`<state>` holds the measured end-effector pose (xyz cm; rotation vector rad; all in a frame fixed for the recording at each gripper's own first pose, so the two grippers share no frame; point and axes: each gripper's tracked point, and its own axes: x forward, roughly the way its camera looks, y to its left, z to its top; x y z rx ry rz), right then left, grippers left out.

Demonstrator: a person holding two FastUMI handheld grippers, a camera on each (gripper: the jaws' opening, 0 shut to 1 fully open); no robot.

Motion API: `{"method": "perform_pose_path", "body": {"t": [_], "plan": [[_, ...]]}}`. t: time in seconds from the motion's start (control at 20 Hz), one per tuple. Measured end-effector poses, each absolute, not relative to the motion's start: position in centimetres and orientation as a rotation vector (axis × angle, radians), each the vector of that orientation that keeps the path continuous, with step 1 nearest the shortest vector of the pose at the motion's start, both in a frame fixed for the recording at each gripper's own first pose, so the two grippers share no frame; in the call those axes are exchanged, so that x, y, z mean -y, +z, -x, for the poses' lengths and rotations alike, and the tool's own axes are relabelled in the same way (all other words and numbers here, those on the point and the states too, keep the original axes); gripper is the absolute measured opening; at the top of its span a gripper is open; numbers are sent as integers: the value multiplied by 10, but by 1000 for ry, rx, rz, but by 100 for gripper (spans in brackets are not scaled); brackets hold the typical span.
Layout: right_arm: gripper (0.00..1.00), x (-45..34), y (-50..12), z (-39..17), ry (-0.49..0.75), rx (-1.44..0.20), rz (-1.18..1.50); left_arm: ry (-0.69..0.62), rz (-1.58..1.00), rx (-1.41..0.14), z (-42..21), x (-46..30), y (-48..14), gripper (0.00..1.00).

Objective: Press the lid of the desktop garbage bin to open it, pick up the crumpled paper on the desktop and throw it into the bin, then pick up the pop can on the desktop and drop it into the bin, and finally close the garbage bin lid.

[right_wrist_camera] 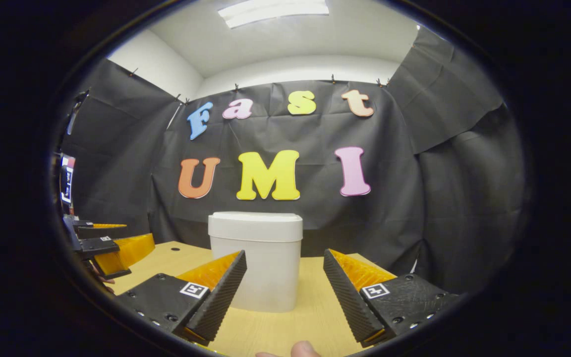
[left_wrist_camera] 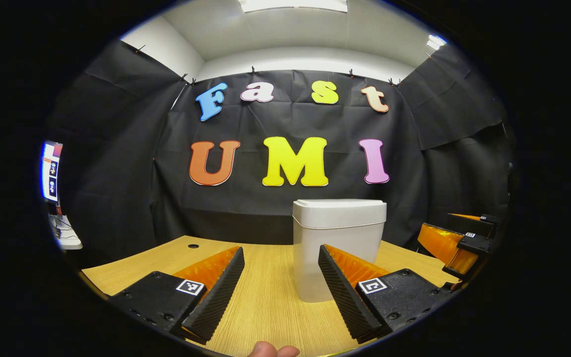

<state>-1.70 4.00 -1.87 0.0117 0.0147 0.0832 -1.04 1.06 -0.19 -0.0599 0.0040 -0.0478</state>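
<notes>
The wooden table (left_wrist_camera: 265, 297) spans the lower part of the left gripper view, and I see its far edge meeting the black cloth wall (left_wrist_camera: 117, 173). The white bin (left_wrist_camera: 337, 248) stands upright on the table with its lid (left_wrist_camera: 340, 210) down and closed; in the left gripper view it sits ahead and slightly toward the right finger, and in the right gripper view the bin (right_wrist_camera: 256, 263) sits ahead and toward the left finger. My left gripper (left_wrist_camera: 280, 292) hangs above the table with its fingers spread apart, nothing between them, and is clear of the bin. My right gripper (right_wrist_camera: 284, 297) likewise has its fingers spread with nothing between them, short of the bin. The right gripper also appears at the right edge of the left gripper view, beside the bin, and the left gripper at the left edge of the right gripper view; I cannot tell their finger spacing from those side glimpses. A small round hole (left_wrist_camera: 193, 246) marks the table's far left. A fingertip (left_wrist_camera: 270, 350) shows at the bottom edge of the left gripper view.
</notes>
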Motion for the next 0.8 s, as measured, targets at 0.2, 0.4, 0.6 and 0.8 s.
{"method": "perform_pose_path", "body": {"t": [0.2, 0.4, 0.6, 0.8], "plan": [[96, -41, -19, 17, 86, -17, -10, -49, 59, -5, 10, -10, -2, 96], [96, -41, -19, 18, 86, -19, -10, -50, 57, -1, 10, -9, -1, 96], [96, -42, -20, 19, 85, -19, -10, -49, 58, -2, 10, -10, -1, 96], [96, -42, -20, 18, 87, -20, -11, -48, 57, 0, 11, -10, 1, 96]]}}
